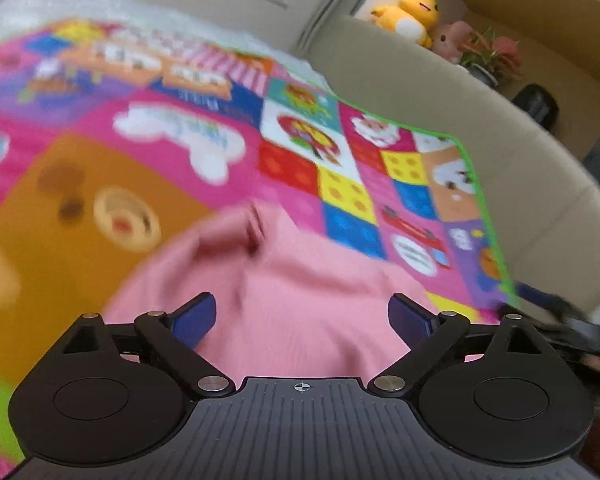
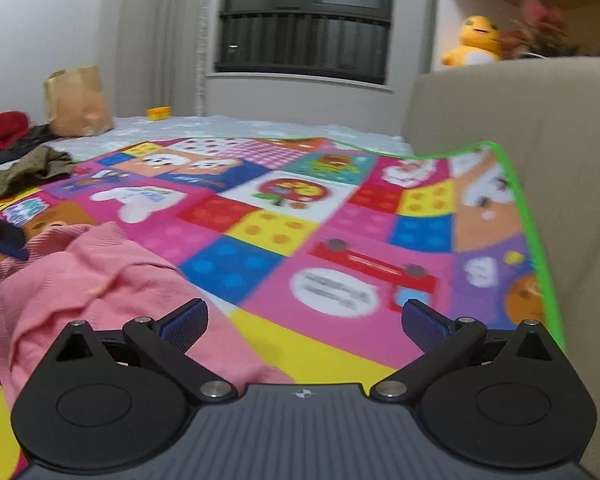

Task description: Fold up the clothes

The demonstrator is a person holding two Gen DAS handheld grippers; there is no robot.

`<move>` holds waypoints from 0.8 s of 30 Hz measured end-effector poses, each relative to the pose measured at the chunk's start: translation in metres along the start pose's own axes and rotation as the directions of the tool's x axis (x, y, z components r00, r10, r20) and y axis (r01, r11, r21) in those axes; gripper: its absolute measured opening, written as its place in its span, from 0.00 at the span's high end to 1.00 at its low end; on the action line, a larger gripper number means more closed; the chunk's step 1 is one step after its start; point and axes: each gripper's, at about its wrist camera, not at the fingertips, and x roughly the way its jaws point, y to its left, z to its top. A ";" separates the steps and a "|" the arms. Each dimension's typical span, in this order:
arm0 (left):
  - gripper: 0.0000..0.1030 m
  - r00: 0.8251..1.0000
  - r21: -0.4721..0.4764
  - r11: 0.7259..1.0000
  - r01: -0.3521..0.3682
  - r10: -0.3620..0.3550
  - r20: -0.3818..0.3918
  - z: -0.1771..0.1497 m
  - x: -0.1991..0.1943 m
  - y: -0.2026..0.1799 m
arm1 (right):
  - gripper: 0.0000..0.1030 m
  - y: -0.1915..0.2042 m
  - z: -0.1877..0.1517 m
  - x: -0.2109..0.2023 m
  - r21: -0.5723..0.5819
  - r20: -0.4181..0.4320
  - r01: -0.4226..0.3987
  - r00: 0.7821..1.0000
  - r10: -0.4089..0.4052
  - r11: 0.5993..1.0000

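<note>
Both wrist views look low and close across the play mat (image 1: 292, 184) toward the sofa (image 2: 540, 128).

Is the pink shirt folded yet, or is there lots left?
Nothing looks folded. The pink shirt lies crumpled on the play mat. Both the left gripper and the right gripper are open, holding nothing. More clothes wait in a pile.

no text can be read: the lettering on the play mat (image 2: 284, 216), in its white speech bubble (image 2: 334, 294) and cloud shape (image 1: 180, 136), is too blurred.
</note>
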 end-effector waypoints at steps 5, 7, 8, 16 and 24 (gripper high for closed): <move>0.05 0.981 -0.059 0.991 0.123 -0.130 -0.141 -0.038 -0.016 -0.014 | 0.00 0.029 -0.003 0.042 -0.089 -0.066 -0.042 0.997 0.037 0.995; 0.05 0.955 -0.089 0.978 0.188 -0.203 -0.216 -0.055 -0.009 -0.019 | 0.00 0.037 -0.011 0.057 -0.140 -0.099 -0.027 0.995 0.013 0.990; 0.06 0.942 -0.102 0.973 0.206 -0.225 -0.248 -0.063 -0.004 -0.020 | 0.00 0.039 -0.014 0.061 -0.152 -0.108 -0.023 0.994 0.007 0.988; 0.48 0.970 -0.047 0.992 0.120 -0.127 -0.206 -0.051 0.024 -0.013 | 0.00 0.019 -0.029 0.059 -0.080 -0.144 -0.022 0.989 0.010 0.997; 0.48 0.989 0.092 0.995 0.026 -0.013 -0.146 0.010 0.075 -0.018 | 0.00 0.026 -0.033 0.042 -0.075 -0.164 -0.035 0.986 0.022 0.997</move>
